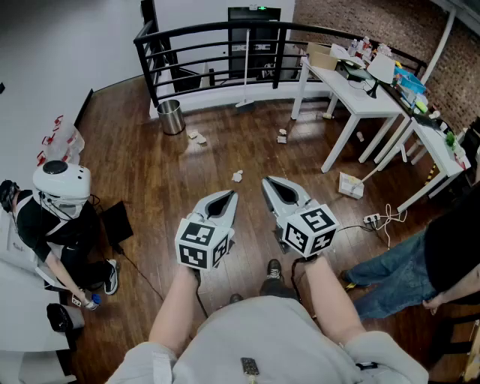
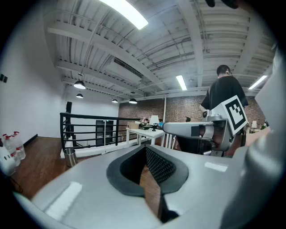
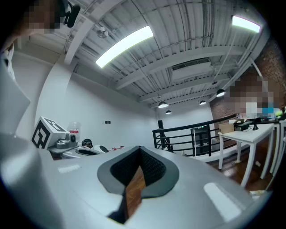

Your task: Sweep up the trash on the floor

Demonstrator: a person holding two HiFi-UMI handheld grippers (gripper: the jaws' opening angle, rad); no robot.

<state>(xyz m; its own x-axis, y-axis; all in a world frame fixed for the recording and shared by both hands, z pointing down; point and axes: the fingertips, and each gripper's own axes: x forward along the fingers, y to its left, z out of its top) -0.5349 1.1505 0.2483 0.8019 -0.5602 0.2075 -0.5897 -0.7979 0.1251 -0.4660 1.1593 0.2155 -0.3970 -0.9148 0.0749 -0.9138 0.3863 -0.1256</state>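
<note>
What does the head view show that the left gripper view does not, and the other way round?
Only the head view: paper scraps on the wooden floor and a seated person in a white helmet. Only the left gripper view: the ceiling with its strip lights. Both: the black railing, the metal bin and a white table.

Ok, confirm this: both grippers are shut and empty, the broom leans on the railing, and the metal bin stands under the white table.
One thing is wrong: the metal bin is not under the white table but stands beside the railing, per the head view. The left gripper and right gripper are shut and empty, and the broom leans on the railing.
</note>
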